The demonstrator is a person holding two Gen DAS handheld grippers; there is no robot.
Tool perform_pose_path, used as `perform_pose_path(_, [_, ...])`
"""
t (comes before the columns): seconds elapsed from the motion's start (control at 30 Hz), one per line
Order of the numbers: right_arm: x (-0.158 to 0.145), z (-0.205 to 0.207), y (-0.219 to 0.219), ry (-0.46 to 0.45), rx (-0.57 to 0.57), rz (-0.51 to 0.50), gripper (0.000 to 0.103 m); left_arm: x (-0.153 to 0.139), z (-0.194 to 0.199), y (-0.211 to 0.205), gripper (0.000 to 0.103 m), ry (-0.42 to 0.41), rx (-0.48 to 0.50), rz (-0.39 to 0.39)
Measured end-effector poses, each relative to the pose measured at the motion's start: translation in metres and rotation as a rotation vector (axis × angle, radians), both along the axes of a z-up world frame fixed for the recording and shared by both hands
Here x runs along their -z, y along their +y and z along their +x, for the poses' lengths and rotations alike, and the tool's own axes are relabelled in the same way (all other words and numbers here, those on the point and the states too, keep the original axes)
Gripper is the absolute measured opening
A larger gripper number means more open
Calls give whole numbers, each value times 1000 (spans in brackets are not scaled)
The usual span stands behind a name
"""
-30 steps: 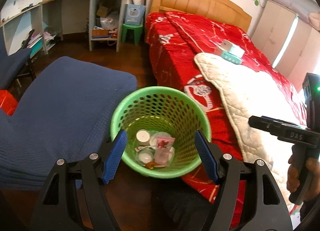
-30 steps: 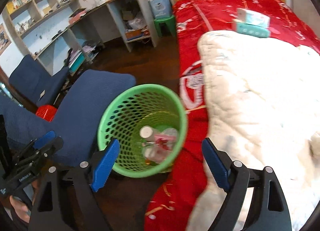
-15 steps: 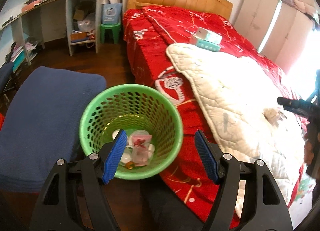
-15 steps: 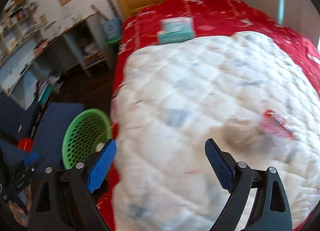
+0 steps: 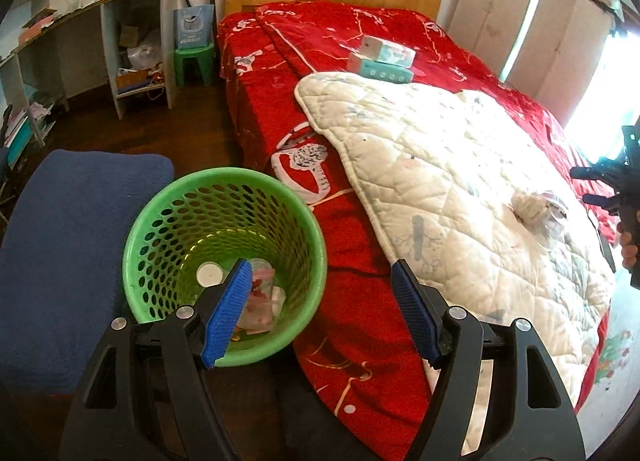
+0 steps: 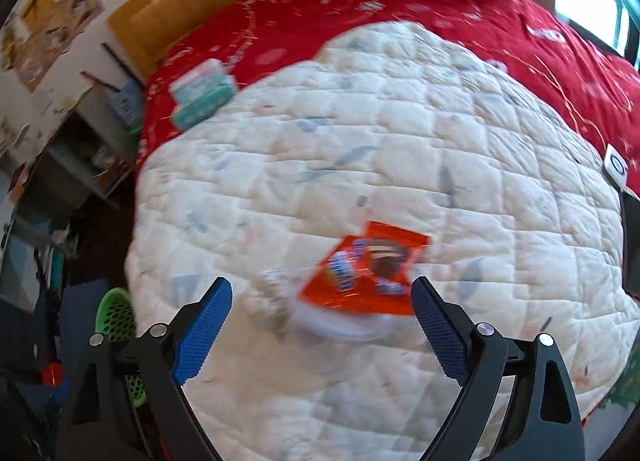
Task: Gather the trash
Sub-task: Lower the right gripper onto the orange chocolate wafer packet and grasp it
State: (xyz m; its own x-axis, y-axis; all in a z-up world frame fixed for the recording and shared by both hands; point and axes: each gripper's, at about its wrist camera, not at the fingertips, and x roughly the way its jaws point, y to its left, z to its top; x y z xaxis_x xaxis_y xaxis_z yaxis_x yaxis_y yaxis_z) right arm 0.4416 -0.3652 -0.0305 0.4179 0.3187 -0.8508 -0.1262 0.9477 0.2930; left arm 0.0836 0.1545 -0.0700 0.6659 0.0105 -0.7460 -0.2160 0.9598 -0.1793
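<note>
A green mesh trash basket (image 5: 168, 221) stands on the floor beside the bed, with several pieces of trash in it. My left gripper (image 5: 320, 305) is open and empty above the basket's right rim and the bed edge. My right gripper (image 6: 318, 323) is open and empty over the white quilt (image 6: 360, 141). An orange snack wrapper (image 6: 360, 265) lies on a clear plastic lid (image 6: 340, 325) just ahead of it, between the fingers. A crumpled tissue (image 6: 268, 301) lies to the wrapper's left. The tissue (image 5: 528, 205) and lid (image 5: 556, 213) also show in the left wrist view.
Tissue boxes (image 5: 380, 59) sit on the red bedspread (image 5: 280, 101) near the headboard. A blue cushioned chair (image 5: 72, 241) stands left of the basket. A desk with shelves (image 5: 120, 41) and a green stool (image 5: 194, 61) line the far wall.
My right gripper has swung from the basket to over the quilt and closed in on the wrapper and tissue. My left gripper has drifted right, so the basket sits further left.
</note>
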Motion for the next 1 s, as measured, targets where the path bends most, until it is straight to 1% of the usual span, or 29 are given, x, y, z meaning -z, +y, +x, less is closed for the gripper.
perform_pose_path(0.13, [17,17,-15,49,35,-11,88,3,7,-6,71,13,9,8])
perform_pose_path(0.3, [36,30,-22,110,63,35,88,7,13,-10,71,27,13,10])
perform_pose_path(0.7, [60,51,-10,152,55,-5,87,17,24,-20,71,52,35,13])
perform_pose_path(0.73, [62,52,-9,157,50,-4,86,17,24,-21,71,53,39,15])
perform_pose_path(0.8, [64,53,-8,166,45,-2,78,17,27,-26,71,54,52,20])
perform_pose_path(0.97, [65,53,-9,167,46,5,70,15,35,-39,71,49,82,21])
perform_pose_path(1.0, [65,53,-10,169,43,15,67,15,36,-41,71,48,88,19])
